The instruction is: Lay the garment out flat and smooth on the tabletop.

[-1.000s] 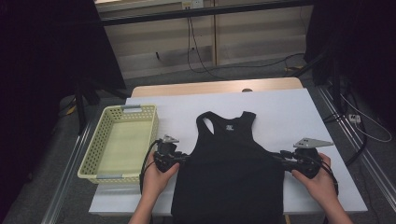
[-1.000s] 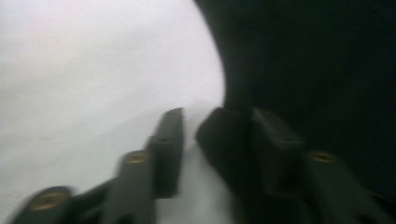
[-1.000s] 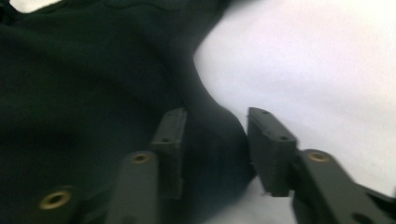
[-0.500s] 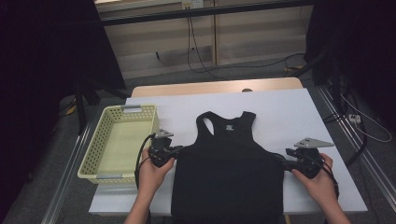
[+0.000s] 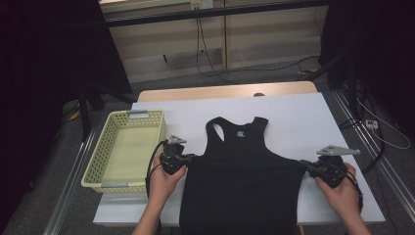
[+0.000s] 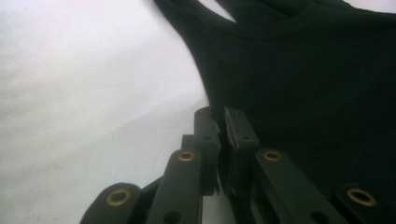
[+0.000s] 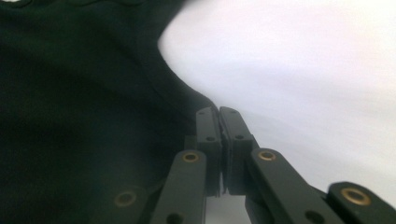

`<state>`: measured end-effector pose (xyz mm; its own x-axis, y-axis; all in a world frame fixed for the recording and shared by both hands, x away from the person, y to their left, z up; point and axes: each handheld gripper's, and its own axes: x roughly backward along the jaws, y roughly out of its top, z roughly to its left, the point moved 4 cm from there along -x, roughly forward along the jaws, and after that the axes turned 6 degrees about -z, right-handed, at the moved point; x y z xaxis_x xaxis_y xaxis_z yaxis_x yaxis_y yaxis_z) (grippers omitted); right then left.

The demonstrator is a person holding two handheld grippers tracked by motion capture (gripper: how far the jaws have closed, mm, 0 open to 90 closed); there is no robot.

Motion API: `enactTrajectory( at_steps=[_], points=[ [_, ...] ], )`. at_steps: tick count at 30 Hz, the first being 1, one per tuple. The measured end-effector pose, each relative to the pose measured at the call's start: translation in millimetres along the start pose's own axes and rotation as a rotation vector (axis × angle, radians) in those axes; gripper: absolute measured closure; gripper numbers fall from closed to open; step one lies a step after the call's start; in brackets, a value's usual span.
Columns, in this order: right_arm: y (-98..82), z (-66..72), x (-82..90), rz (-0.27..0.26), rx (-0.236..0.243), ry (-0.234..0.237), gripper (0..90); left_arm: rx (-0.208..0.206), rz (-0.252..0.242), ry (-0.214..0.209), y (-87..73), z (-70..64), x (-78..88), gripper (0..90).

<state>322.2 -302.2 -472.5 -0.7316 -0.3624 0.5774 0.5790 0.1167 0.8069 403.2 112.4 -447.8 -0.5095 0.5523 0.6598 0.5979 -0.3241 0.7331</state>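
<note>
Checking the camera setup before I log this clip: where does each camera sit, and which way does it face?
High view: above the person's side, looking forward and down at the white table, basket and black tank top; both hands and forearms show.
Left gripper view: rides the left gripper, jaws closed on the top's edge.
Right gripper view: rides the right gripper, likewise.
All three share the tank top.

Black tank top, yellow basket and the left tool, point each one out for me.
black tank top (image 5: 242, 181), high view, middle of its front.
yellow basket (image 5: 95, 161), high view, its left wall.
left tool (image 6: 221, 122), left gripper view, between its tips.
</note>
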Motion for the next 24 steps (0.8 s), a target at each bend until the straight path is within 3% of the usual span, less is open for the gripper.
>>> enactTrajectory(
  at_steps=[6,11,13,14,16,19,21,24],
  points=[
    [-9.6,-23.5,18.8,0.005,-0.059,-0.035,88.1,0.001,0.024,0.008,-2.5,-0.9,-6.2,85.0],
    [-12.9,-17.4,10.4,0.009,-0.029,0.011,85.8,0.011,0.04,0.007,-2.5,0.9,-9.4,83.6],
    [-11.8,-13.7,5.4,0.006,-0.015,0.02,76.8,0.015,0.037,0.004,-3.1,0.1,-10.6,82.5],
    [-9.8,-12.2,3.4,-0.004,-0.01,0.022,70.6,0.015,0.034,0.003,-3.2,0.1,-10.9,79.6],
    [-4.3,-7.2,1.0,-0.015,0.011,0.037,69.1,0.012,0.02,0.009,-1.7,2.1,-9.5,70.4],
    [7.6,3.1,-5.0,-0.044,0.036,0.061,55.7,0.03,-0.013,-0.014,2.9,2.4,-7.9,44.1],
    [17.1,9.2,-12.4,-0.053,0.065,0.056,49.0,0.031,-0.035,-0.036,5.8,2.0,-8.1,37.6],
    [29.9,17.2,-26.8,-0.06,0.083,0.054,41.9,0.027,-0.03,-0.049,6.8,3.0,-9.8,24.4]
  ],
)
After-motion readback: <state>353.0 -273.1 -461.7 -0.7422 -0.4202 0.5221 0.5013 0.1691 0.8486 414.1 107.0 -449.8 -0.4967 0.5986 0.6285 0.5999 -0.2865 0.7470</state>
